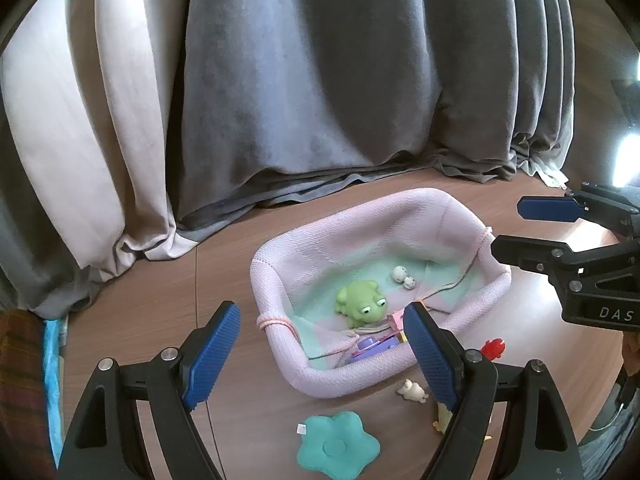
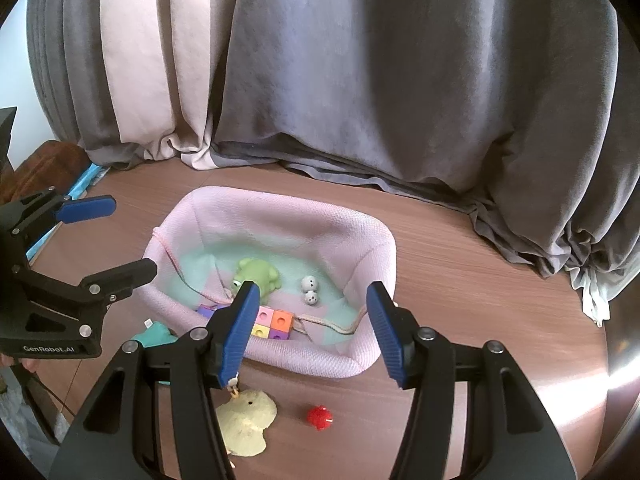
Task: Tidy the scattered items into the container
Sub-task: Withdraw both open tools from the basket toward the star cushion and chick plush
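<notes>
Basket [image 2: 280, 216] lies just beyond both spread, empty tongs [image 1: 320, 356] [image 2: 316, 332].

Grey curtains [image 1: 320, 80], cream drapes [image 2: 132, 60], wood floor [image 2: 460, 280]

Soft pink basket [image 2: 372, 256] sitting on the wood floor, partly filled.
Holding a green frog [image 2: 258, 274], two small white figures [image 2: 309, 290] and coloured cubes [image 2: 276, 322] inside; lying outside near its front wall: teal star cushion [image 1: 338, 445], yellow plush [image 2: 246, 420], red toy [image 2: 319, 416], small cream figure [image 1: 412, 391].
</notes>
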### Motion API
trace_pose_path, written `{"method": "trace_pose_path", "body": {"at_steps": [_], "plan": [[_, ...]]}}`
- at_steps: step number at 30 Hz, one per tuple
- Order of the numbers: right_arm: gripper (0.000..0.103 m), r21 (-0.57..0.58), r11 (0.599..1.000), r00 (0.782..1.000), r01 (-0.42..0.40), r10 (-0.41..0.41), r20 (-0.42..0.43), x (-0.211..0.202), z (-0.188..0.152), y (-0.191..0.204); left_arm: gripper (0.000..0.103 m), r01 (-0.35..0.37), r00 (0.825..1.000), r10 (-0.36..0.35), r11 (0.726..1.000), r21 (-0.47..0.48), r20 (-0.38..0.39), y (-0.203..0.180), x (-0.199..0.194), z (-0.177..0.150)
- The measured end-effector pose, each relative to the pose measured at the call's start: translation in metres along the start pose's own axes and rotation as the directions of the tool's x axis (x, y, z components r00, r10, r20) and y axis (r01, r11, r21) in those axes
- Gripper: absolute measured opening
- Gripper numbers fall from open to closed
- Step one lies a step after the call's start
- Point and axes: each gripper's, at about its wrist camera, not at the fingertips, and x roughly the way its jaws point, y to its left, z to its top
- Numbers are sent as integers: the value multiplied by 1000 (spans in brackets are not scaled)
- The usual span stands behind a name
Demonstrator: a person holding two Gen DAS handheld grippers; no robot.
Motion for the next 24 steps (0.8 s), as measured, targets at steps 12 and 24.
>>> {"method": "trace_pose_path", "body": {"at_steps": [12, 24], "plan": [[53, 1, 1000, 1000, -1, 0, 11, -17, -8, 4, 81, -3, 1000, 3, 1000, 9, 11, -3, -14, -6], [53, -1, 1000, 1000, 1, -1, 6, -25, -18, 11, 81, -5, 1000, 5, 1000, 18, 12, -4, -25, -17]]}}
